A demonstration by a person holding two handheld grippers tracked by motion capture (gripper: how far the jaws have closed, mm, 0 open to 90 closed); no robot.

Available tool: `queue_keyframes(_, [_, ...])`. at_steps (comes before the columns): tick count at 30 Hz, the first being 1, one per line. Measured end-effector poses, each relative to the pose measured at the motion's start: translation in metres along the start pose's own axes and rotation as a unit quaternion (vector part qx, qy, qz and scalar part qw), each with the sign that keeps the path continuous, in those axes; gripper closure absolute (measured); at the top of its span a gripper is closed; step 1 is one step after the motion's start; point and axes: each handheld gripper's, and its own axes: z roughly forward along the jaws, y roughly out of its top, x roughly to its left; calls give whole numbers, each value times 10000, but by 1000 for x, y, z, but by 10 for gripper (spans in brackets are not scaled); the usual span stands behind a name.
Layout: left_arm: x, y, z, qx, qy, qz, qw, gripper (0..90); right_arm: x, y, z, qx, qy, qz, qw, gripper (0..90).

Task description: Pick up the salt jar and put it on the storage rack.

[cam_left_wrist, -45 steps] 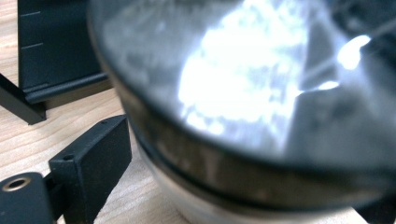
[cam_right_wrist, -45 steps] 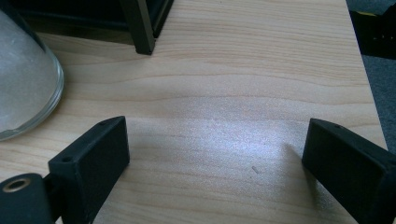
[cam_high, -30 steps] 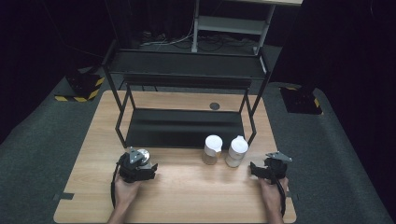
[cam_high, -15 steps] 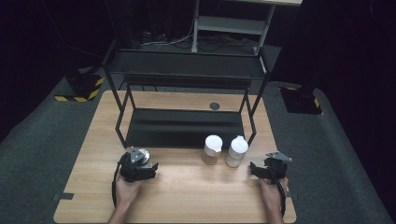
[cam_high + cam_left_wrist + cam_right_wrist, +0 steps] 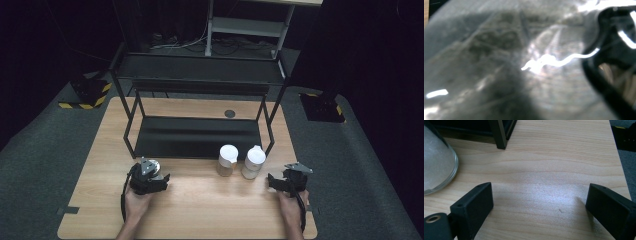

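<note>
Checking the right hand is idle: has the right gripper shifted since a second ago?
No. The right gripper sits at the same spot right of the two white-lidded jars, near the table edge.

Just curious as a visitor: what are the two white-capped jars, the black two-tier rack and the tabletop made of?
The two white-capped jars look like clear glass: a shiny see-through rim shows in the right gripper view, with pale contents. Their caps seem to be plastic. The black two-tier rack looks like matt painted metal, with thin square legs. The tabletop shows light wood grain, possibly laminate.
</note>
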Motion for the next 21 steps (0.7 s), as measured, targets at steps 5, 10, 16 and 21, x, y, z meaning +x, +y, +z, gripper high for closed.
queue_keyframes(5, [-1, -1, 0, -17, 26, 4, 10000, 195, 0, 0, 0, -1, -1, -1, 10000, 67])
queue_keyframes(10, [-2, -2, -1, -32, 46, 6, 10000, 209, 0, 0, 0, -3, -2, -4, 10000, 68])
queue_keyframes(16, [-3, -4, -1, -36, 49, 14, 10000, 228, 0, 0, 0, -5, -2, -6, 10000, 68])
queue_keyframes(21, [-3, -4, -1, -52, 55, 23, 10000, 239, 0, 0, 0, -5, -2, -7, 10000, 69])
